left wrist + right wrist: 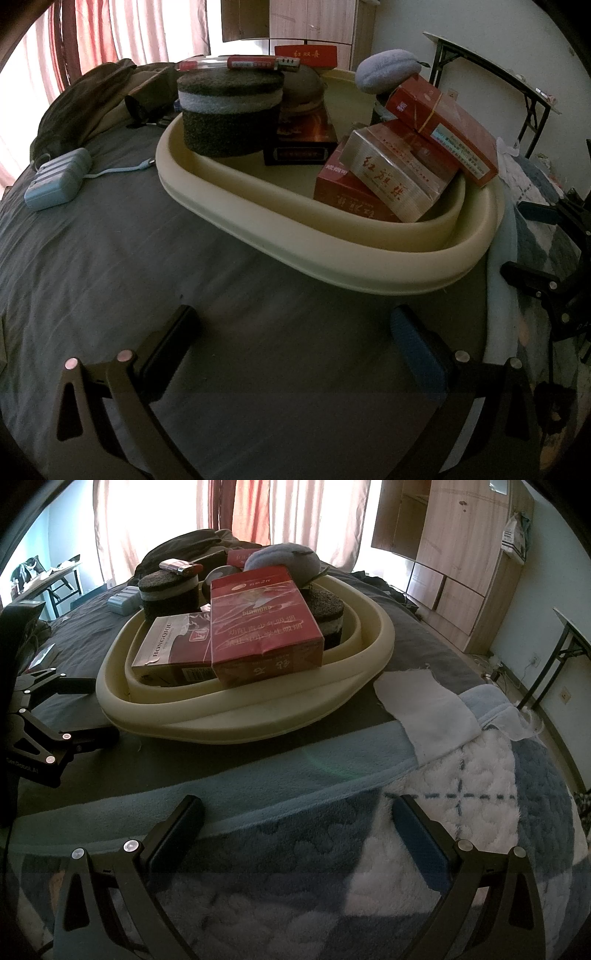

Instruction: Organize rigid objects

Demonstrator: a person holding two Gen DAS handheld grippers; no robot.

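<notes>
A cream oval basin [332, 266] sits on the bed and also shows in the right wrist view [236, 716]. It holds several red cigarette packs [391, 173] [258, 627], a dark round sponge block [229, 110] [170, 594] with a lighter [255, 62] [181, 566] on top, and a grey-blue soft pad [388, 72] [288, 563]. My left gripper [295, 332] is open and empty over the grey sheet, short of the basin. My right gripper [295, 816] is open and empty over the blue-white blanket; it shows at the right edge of the left wrist view [543, 251].
A light blue power bank [59, 181] with a cable lies on the grey sheet left of the basin. Dark clothing [92, 96] is piled at the far side. A white cloth [424, 705] lies on the blanket. A folding table [517, 85] and a wardrobe [461, 554] stand beside the bed.
</notes>
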